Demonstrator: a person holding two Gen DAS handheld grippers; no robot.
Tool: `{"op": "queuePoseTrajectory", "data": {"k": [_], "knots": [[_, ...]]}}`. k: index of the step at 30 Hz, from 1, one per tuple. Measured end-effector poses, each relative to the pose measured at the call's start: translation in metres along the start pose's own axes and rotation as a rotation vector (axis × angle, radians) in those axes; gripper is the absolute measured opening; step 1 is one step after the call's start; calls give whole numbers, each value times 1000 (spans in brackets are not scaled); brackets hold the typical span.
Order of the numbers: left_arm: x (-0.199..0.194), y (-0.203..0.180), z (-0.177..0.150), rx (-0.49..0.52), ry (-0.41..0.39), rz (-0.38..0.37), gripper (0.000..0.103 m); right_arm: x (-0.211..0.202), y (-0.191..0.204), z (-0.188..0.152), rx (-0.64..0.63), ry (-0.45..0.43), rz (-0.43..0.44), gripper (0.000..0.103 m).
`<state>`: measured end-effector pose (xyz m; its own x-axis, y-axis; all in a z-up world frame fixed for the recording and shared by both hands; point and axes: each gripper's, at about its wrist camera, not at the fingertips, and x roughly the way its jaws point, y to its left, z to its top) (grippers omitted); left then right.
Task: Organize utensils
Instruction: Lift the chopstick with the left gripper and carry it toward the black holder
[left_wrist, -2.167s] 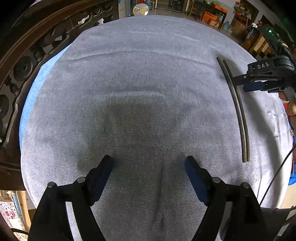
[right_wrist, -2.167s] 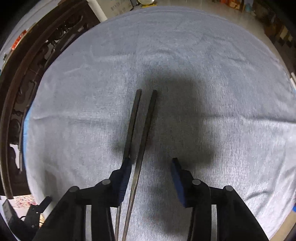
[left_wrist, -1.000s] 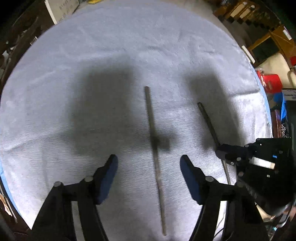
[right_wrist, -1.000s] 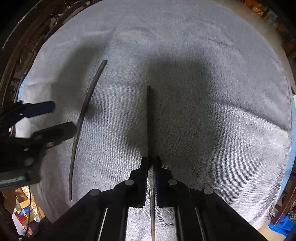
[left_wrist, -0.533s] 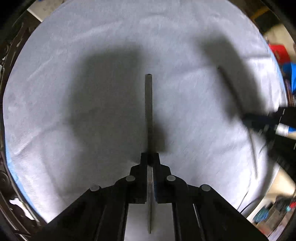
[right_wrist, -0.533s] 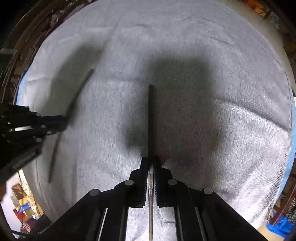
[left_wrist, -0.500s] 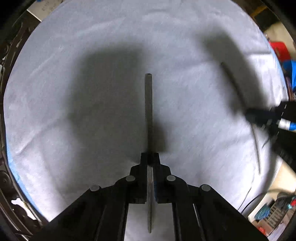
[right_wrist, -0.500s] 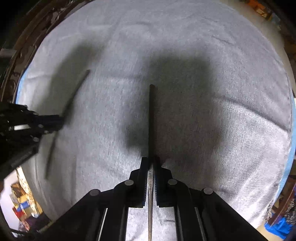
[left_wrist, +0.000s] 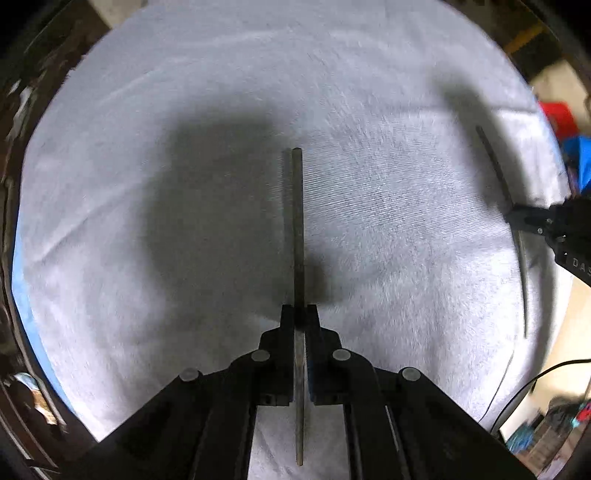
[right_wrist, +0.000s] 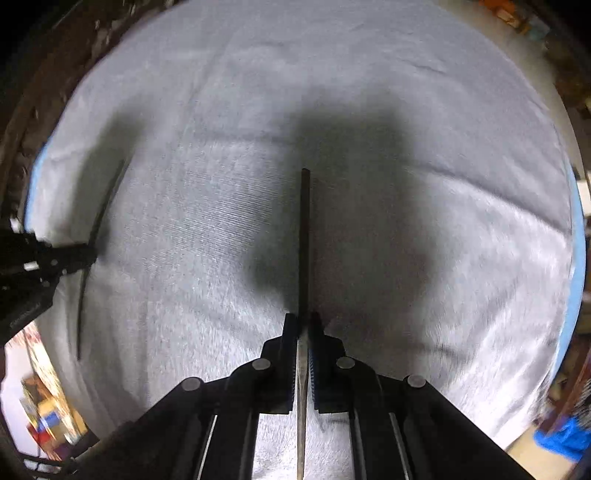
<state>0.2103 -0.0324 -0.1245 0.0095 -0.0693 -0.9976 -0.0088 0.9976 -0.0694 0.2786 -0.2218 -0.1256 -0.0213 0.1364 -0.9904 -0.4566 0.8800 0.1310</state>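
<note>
Two sticks, two grips: each hand-held gripper is clamping one thin dark chopstick, both over the pale grey woven cloth (left_wrist: 184, 110) covering the table.

Left tool: the left black two-finger gripper (left_wrist: 299, 314) is pinching its slender dark chopstick (left_wrist: 297, 221) tight between closed pads; the stick is running straight ahead past the tips and back under the frame.

Right tool: the right black two-finger gripper (right_wrist: 303, 319) is squeezing the second dark chopstick (right_wrist: 304, 240) the same way, jaws closed on it near its middle.

Where the pair is: in the left wrist view the right gripper is showing at the right edge with its stick crossing its tips; in the right wrist view the left gripper is sitting at the left edge. The two sticks are well apart.

Pose: both tools are pointing down at the cloth, sticks lying across the line of sight, roughly parallel to the surface.

Risk, slipping: each stick is being held at one narrow spot, so it is likely pivoting or sliding if the hand is swinging fast.

Risk, snagging: a low tip is liable to be catching the cloth and dragging a fold.

Risk, mismatch: setting them down from separate hands is probably leaving them crossed or uneven.
</note>
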Motion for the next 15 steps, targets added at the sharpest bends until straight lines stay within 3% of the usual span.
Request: {"op": "queuePoseTrajectory", "data": {"k": [11,15], "knots": [[-83,48,-114,-248,-384,-187,5,-62,-23,-97,168,-331,132,7],[-111,57,-138,-354,-497,-239,5,-107,-30,-129,235,-460,198,7]]}}
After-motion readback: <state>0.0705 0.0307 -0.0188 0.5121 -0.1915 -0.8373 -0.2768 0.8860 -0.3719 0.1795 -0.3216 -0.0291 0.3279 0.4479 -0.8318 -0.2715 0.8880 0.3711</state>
